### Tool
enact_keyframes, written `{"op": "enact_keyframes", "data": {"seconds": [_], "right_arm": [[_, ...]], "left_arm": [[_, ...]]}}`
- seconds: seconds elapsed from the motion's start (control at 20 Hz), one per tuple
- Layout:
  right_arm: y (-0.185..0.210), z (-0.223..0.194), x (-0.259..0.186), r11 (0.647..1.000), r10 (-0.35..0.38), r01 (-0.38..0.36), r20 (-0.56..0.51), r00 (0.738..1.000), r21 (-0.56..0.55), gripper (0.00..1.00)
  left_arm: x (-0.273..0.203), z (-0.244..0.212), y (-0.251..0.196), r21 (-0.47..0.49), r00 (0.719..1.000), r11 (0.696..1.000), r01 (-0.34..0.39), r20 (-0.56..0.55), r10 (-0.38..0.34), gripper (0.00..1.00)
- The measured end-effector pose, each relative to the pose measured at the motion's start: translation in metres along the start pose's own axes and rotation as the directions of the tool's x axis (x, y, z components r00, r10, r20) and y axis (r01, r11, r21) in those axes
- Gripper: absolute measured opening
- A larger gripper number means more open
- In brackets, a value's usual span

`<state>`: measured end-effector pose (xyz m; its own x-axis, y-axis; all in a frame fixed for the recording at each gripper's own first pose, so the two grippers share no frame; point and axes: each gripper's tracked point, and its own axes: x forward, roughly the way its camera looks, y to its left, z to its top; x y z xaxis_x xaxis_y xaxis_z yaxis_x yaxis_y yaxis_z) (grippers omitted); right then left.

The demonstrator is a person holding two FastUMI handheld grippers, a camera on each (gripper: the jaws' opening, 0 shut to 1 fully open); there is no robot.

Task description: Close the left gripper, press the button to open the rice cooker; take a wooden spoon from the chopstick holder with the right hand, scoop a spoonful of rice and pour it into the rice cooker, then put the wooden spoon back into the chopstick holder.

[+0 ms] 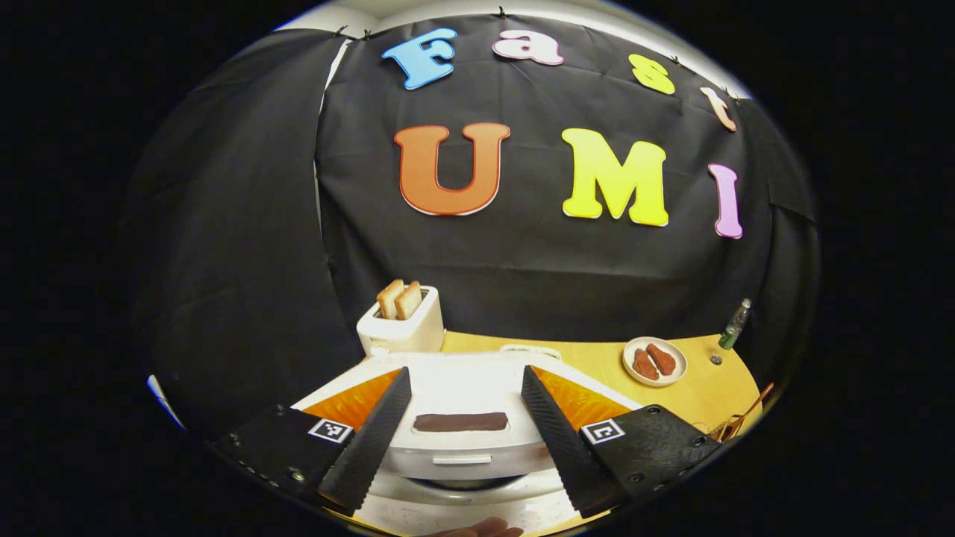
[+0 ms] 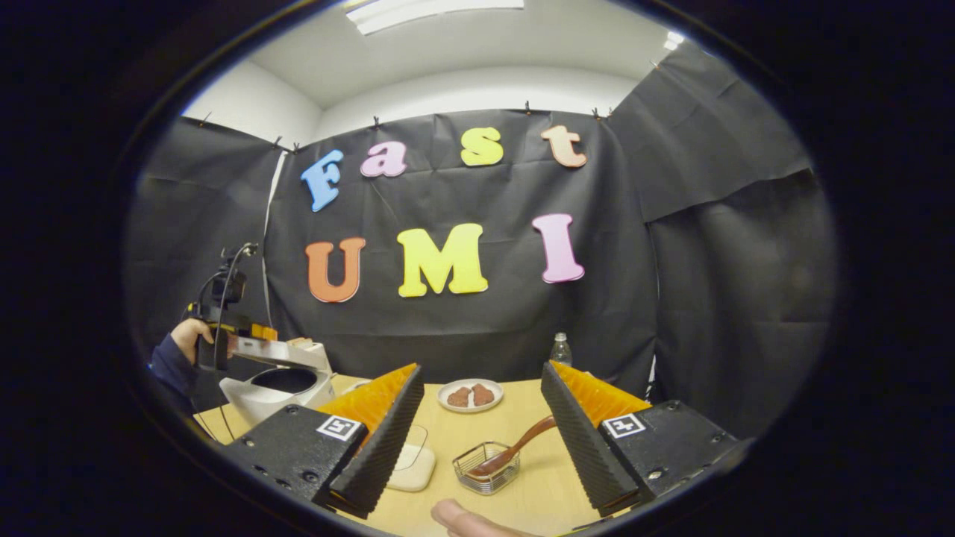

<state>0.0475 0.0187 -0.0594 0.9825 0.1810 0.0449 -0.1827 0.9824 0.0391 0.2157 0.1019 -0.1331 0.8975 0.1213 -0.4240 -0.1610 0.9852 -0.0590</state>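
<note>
Toaster (image 1: 401,322) sits behind the rice cooker (image 1: 462,436), whose lid stands ajar between my left gripper's (image 1: 464,440) parted fingers. Farther right, my right gripper (image 2: 477,447), fingers apart, frames the wire chopstick holder (image 2: 486,468) holding the wooden spoon (image 2: 515,450); plate (image 2: 470,395) beyond.

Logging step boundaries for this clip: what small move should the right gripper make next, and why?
Probably ease the right gripper forward and down to the wooden spoon. The rice cooker lid already stands open, the gripper is open and holds nothing, and the spoon still leans in the wire holder ahead.
</note>
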Motion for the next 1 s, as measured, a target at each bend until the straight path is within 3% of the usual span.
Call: {"op": "enact_keyframes", "data": {"seconds": [0.4, 0.85, 1.0], "right_arm": [[0.014, -0.021, 0.009, 0.998, 0.058, -0.057, -0.048, 0.997, 0.025, 1.00], [0.027, -0.036, 0.017, 0.996, 0.091, -0.088, -0.110, 0.990, 0.032, 1.00], [0.034, -0.036, 0.018, 0.994, 0.110, -0.108, -0.105, 0.988, 0.023, 1.00]], "left_arm": [[-0.007, -0.066, 0.002, 0.033, 0.998, 0.999, -0.004, -0.070, 0.006, 0.97], [-0.022, -0.070, 0.007, 0.014, 0.998, 1.000, -0.016, 0.054, 0.015, 0.97], [-0.018, -0.083, 0.005, 0.011, 0.999, 1.000, -0.021, 0.029, 0.021, 0.98]]}}
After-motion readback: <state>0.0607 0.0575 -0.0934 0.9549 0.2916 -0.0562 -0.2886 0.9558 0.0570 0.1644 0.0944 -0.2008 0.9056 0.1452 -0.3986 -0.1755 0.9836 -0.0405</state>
